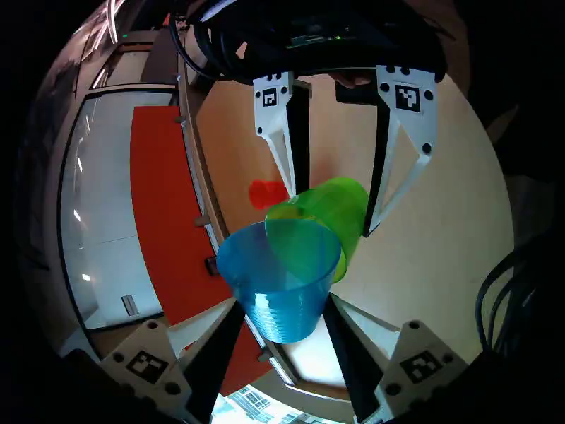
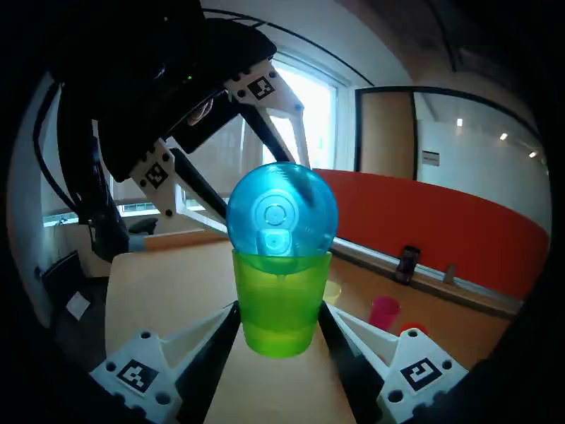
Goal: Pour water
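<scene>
Blue cup point(image 2: 281, 212) is tipped almost flat, base facing the right gripper view, mouth down at the rim of the green cup point(image 2: 281, 305). The two rims overlap; cannot tell if they touch. Both cups are held in the air above the tabletop point(image 2: 159, 286).

Left gripper point(image 1: 282, 312): jaws clamped on the blue cup, one finger each side of its lower wall. Right gripper point(image 2: 279, 312): jaws clamped on the green cup, which is upright.

Progress, as a judgement: pickup and alignment are done and the pour is at or near full tilt. No stream is visible. The green cup has a darker band low down that may be water, too unclear to be sure. The blue cup looks empty or close to it through its wall. What's left: confirm the blue cup has drained, tip it back upright, and set both cups down.

Farther off on the tabletop: a pink cup point(image 2: 383, 311) to the right, a yellow cup point(image 2: 331, 290) just behind the green one. A phone point(image 2: 406, 263) stands at the far edge, an orange-red partition point(image 2: 452, 215) behind it.
</scene>
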`<state>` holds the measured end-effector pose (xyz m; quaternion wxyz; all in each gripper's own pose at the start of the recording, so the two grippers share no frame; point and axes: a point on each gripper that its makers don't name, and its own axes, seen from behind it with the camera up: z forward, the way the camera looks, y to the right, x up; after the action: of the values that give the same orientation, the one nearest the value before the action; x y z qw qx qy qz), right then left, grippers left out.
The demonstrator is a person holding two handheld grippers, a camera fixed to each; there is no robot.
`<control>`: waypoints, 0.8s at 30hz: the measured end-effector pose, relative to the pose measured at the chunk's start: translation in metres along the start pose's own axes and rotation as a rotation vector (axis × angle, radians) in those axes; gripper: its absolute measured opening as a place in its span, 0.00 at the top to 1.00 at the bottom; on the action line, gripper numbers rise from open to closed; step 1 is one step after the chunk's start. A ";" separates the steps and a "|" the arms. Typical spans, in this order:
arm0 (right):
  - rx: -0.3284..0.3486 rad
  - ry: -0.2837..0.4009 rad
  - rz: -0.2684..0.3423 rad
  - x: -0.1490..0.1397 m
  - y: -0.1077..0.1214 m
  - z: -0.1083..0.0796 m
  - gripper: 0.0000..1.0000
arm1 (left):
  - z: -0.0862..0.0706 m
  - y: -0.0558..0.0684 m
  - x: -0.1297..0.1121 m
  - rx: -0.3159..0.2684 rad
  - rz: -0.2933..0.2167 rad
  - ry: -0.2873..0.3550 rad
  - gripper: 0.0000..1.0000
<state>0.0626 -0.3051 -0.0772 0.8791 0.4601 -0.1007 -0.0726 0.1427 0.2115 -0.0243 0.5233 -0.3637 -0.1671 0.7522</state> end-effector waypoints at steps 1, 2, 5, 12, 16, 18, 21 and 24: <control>0.000 0.002 0.000 0.000 0.000 0.000 0.20 | 0.000 0.000 0.000 0.001 0.006 -0.002 0.25; 0.000 0.003 -0.001 0.000 0.000 0.001 0.20 | -0.001 -0.001 0.000 0.002 0.012 -0.003 0.25; 0.000 0.007 0.001 0.000 -0.001 0.002 0.20 | -0.001 -0.002 0.000 0.005 0.029 -0.010 0.25; -0.002 0.015 0.007 -0.001 0.000 0.005 0.20 | -0.002 -0.002 0.000 0.008 0.053 -0.018 0.25; -0.001 0.018 0.010 0.000 0.000 0.005 0.20 | -0.002 -0.003 0.001 0.011 0.074 -0.022 0.25; -0.001 0.020 0.011 0.000 0.000 0.006 0.20 | -0.002 -0.003 0.001 0.011 0.080 -0.025 0.25; -0.001 0.022 0.014 0.001 0.000 0.006 0.19 | -0.002 -0.003 0.000 0.011 0.085 -0.028 0.25; 0.000 0.024 0.014 0.001 0.000 0.006 0.20 | -0.003 -0.003 -0.001 0.010 0.097 -0.033 0.25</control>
<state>0.0616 -0.3103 -0.0739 0.8807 0.4603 -0.0937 -0.0608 0.1468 0.2118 -0.0239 0.4855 -0.3563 -0.1540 0.7833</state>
